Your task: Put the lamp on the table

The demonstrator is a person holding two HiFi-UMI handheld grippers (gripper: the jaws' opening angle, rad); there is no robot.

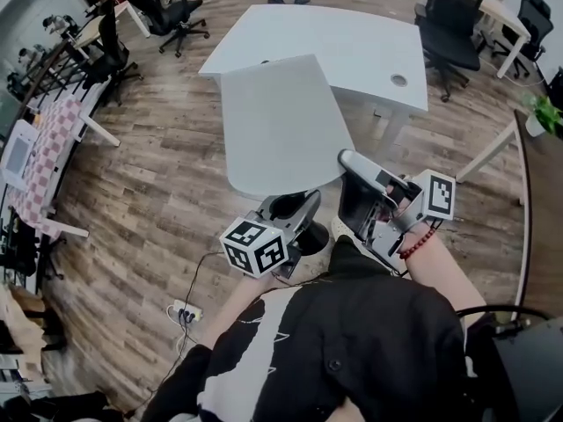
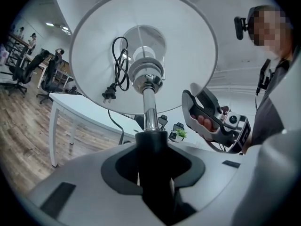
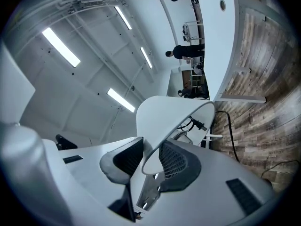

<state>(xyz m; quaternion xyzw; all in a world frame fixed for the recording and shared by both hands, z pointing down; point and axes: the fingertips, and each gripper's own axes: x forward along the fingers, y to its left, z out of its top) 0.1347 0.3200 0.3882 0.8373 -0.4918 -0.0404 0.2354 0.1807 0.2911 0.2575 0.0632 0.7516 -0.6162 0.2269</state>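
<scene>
The lamp's big white shade (image 1: 280, 126) fills the middle of the head view, just in front of the white table (image 1: 369, 51). My left gripper (image 1: 295, 216) is shut on the lamp's black stem (image 2: 153, 147) below the chrome pole (image 2: 149, 108). Seen from below in the left gripper view, the shade (image 2: 188, 41) holds the bulb socket, with the coiled cord and plug (image 2: 116, 76) inside it. My right gripper (image 1: 362, 192) is shut on the shade's rim (image 3: 176, 121), one pad inside it and one outside. The lamp's base is hidden.
Black office chairs (image 1: 171, 11) stand at the back left and another (image 1: 449, 20) at the back right. A checkered table (image 1: 44, 161) is at the left. A power strip (image 1: 185, 313) lies on the wooden floor. A potted plant (image 1: 545, 112) stands at the right.
</scene>
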